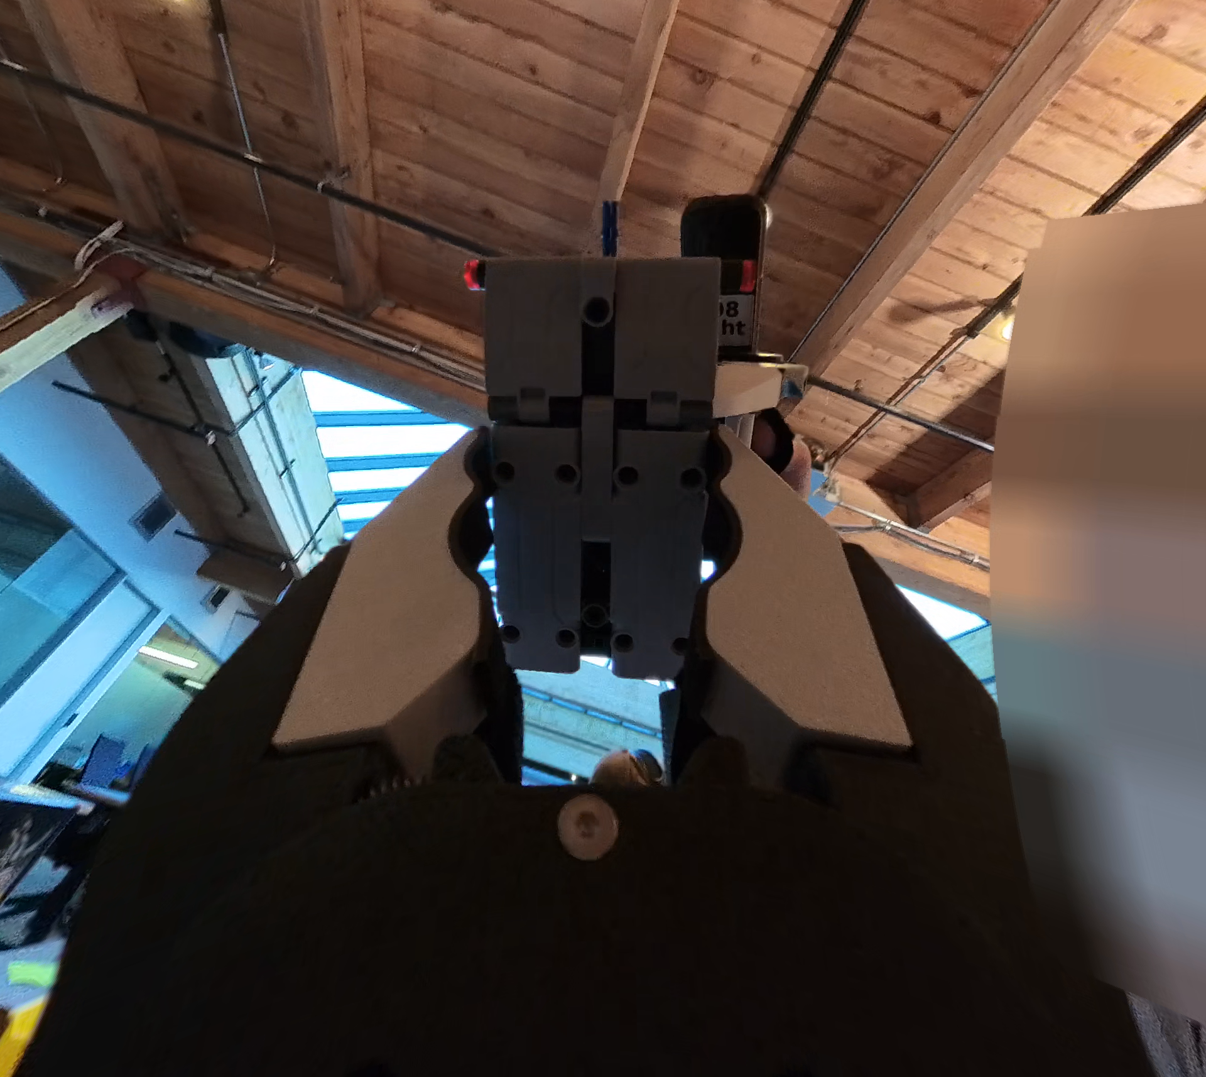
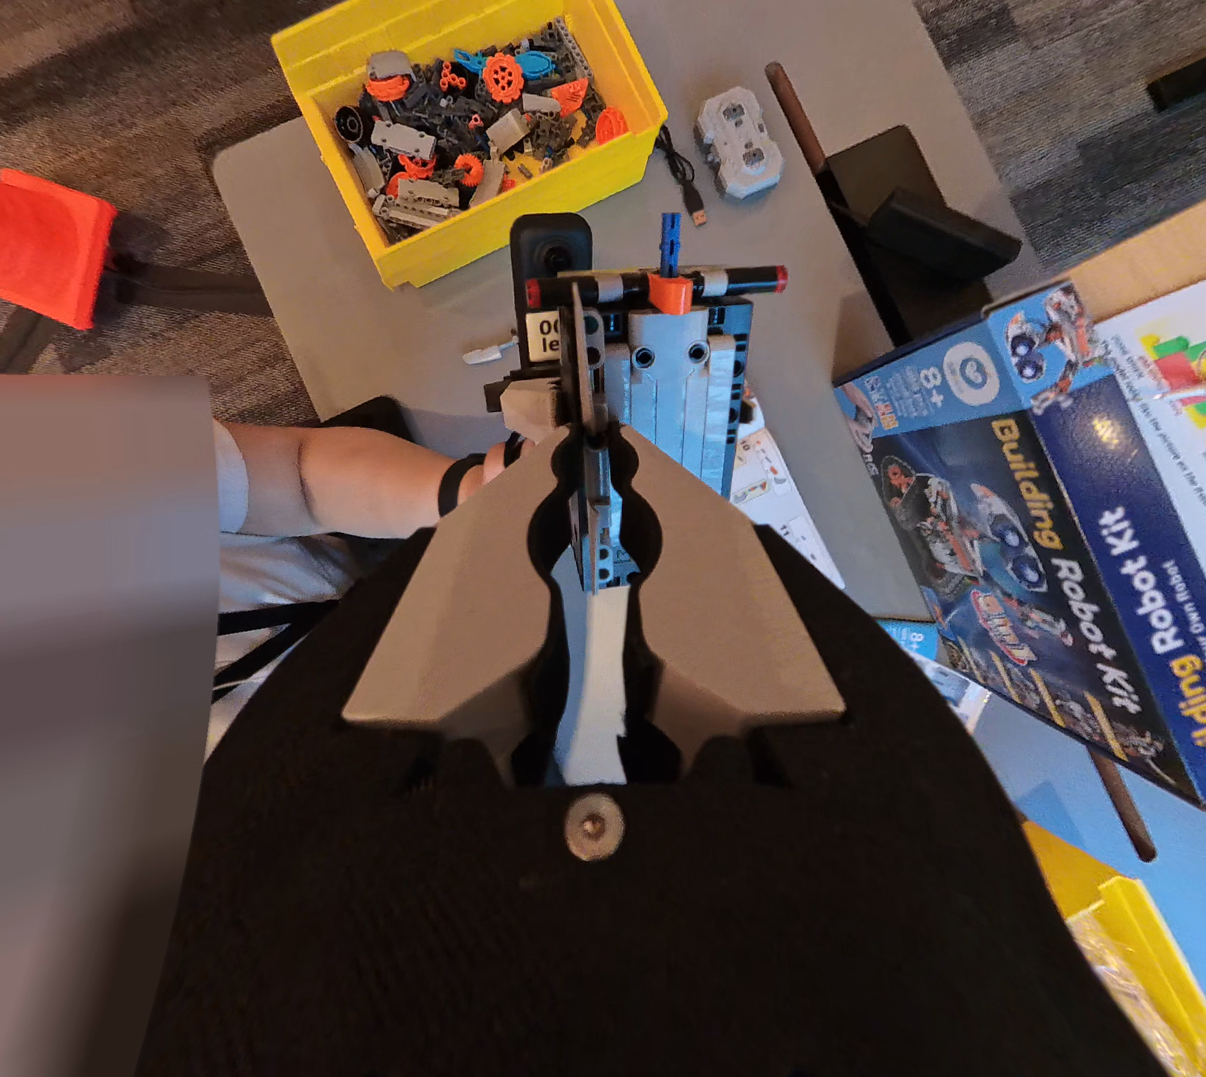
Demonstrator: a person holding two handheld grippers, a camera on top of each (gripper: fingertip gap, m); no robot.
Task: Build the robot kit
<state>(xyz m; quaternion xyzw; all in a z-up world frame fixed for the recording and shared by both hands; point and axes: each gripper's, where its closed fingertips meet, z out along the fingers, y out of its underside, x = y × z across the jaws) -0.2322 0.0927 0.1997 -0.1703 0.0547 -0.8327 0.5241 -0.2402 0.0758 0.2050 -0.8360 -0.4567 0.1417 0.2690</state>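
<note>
My left gripper (image 1: pixel 597 458) points up at a wooden ceiling and is shut on the sides of a grey brick-built assembly (image 1: pixel 600 523). In the right wrist view the same assembly (image 2: pixel 672 380) hangs above a grey table (image 2: pixel 783 1). It carries a black axle with red ends (image 2: pixel 652 282), an orange connector (image 2: pixel 671 291) and a blue pin (image 2: pixel 669 236) at its far end. My right gripper (image 2: pixel 595 438) is shut on a thin dark grey plate (image 2: pixel 581 367) at the assembly's left edge. The left gripper's camera (image 2: pixel 551 256) shows just beyond it.
A yellow bin (image 2: pixel 587 1) of loose orange, grey and black parts stands on the table. Right of it lie a USB cable (image 2: pixel 682 177), a grey control box (image 2: pixel 737 141) and a black stand (image 2: pixel 913 223). A blue kit box (image 2: pixel 1018 523) lies at right. A person's forearm (image 2: pixel 352 478) is at left.
</note>
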